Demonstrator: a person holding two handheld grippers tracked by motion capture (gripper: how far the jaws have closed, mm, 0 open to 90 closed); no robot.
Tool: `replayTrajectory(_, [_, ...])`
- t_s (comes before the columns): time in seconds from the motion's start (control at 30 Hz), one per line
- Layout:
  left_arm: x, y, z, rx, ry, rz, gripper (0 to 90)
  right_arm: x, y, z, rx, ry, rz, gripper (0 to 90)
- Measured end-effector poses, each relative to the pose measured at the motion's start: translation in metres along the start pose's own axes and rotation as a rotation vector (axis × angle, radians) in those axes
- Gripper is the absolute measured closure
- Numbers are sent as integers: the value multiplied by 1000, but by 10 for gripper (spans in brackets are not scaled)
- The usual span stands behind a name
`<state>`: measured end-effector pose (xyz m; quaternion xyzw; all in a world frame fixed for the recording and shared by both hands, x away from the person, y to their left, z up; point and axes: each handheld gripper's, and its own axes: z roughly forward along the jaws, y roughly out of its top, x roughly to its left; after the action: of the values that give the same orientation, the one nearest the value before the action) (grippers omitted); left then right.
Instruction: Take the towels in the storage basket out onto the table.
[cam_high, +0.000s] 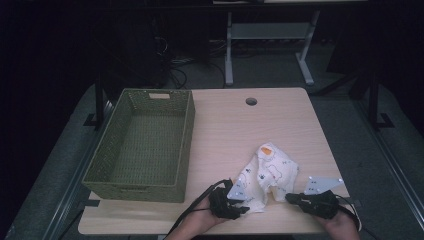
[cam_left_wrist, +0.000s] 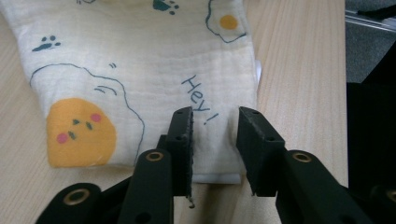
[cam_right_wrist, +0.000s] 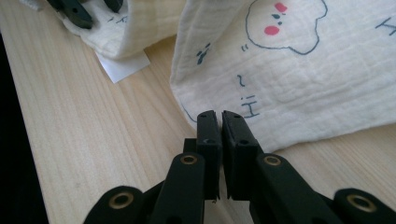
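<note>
At the near edge of the table (cam_high: 300, 125), two hands come in from below, each holding a gripper. The left gripper (cam_high: 235, 202) sits just beside the near left corner of a cloth (cam_high: 267, 172). In the left gripper view its jaws stand apart, one on each side of the cloth's (cam_left_wrist: 140, 70) near hem, above the printed word "Hey!"; nothing is clamped between them. A small white label (cam_left_wrist: 219, 178) pokes out from under that hem, just past the jaw tips.

The right gripper (cam_high: 295, 198) lies to the right of the left one, its tips pointing toward the cloth's near right part. In the right gripper view its jaws are pressed together, a thin slit between them, at the very edge of the cloth (cam_right_wrist: 299, 74); whether any fabric is caught in them I cannot tell. The other gripper's dark tips show at the top left of that view, on a second fold of the cloth, with the white label (cam_right_wrist: 122, 65) lying flat on the wood below that fold.

The cloth is cream with drawn clouds, paw prints and orange faces. It lies crumpled on the near right part of the table.

Farther off, on the left side of the table, stands a green woven basket (cam_high: 187, 145), well apart from the cloth. Near the far edge is a round hole (cam_high: 251, 101) in the tabletop.
</note>
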<state>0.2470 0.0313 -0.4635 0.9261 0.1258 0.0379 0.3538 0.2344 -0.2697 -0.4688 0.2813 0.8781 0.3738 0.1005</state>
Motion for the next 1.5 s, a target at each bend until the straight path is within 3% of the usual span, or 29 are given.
replayTrajectory(0.2, [1,-1,0,-10,-3,-16,854,1,2,-3,-18,7,4,856])
replayTrajectory(0.43, [13,-5,0,-42,-78,-164,892,2,4,-7,-53,19,1,857])
replayTrajectory(0.5, [17,-6,-1,-50,-88,-187,893,3,5,-9,-66,23,9,857])
replayTrajectory(0.83, [33,3,-31,-233,-152,-340,892,1,14,-26,-148,27,18,859])
replayTrajectory(1.23, [47,17,-77,-381,-162,-387,892,10,35,-56,-255,0,-11,859])
replayTrajectory(1.5, [53,26,-114,-456,-178,-414,892,24,54,-83,-309,-25,-61,860])
